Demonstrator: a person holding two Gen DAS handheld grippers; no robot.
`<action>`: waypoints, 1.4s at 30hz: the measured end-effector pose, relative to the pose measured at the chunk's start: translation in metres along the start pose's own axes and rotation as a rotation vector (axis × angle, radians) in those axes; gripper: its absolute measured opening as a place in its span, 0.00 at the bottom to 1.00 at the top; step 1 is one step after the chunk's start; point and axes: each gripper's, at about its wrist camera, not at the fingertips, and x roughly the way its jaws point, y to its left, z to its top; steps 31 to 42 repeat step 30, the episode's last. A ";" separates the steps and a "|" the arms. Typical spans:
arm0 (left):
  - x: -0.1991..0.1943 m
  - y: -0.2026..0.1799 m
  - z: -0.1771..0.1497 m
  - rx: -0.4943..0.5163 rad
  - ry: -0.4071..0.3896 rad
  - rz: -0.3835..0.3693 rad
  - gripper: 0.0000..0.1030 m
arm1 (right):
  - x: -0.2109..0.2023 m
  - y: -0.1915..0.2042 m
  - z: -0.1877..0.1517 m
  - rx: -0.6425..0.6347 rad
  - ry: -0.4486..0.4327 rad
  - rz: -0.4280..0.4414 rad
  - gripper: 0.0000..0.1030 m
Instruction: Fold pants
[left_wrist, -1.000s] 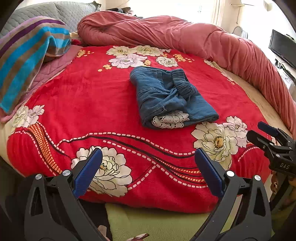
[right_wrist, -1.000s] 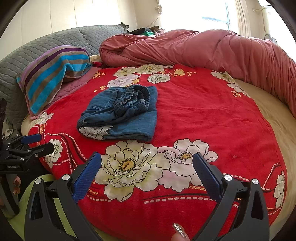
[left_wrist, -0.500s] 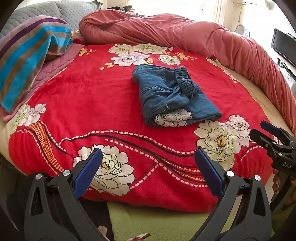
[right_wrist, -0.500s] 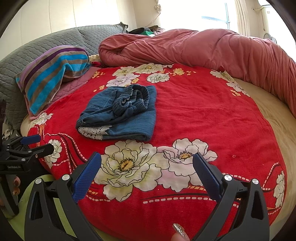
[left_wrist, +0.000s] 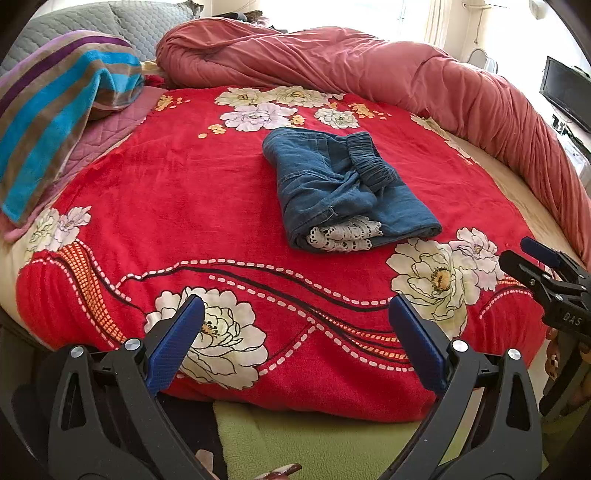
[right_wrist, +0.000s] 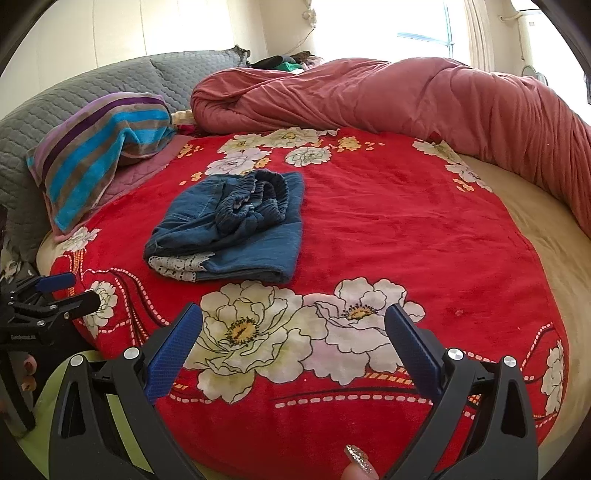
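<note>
Apparently the folding is done: the pants lie in a folded bundle mid-blanket, well apart from the left tool and right tool, both released and empty, so only tidying remains.

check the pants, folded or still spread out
Folded: the pants lie as a compact bundle on the red blanket, waistband on top, lace hem tucked at the near end.
</note>
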 end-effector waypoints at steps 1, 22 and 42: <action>0.000 0.000 0.000 -0.002 0.001 -0.002 0.91 | 0.000 -0.001 0.000 0.001 0.000 -0.003 0.96; 0.048 0.123 0.040 -0.335 0.102 0.136 0.91 | 0.014 -0.105 0.014 0.201 -0.009 -0.216 0.95; 0.091 0.257 0.094 -0.621 0.123 0.433 0.91 | 0.023 -0.241 0.030 0.432 0.005 -0.473 0.95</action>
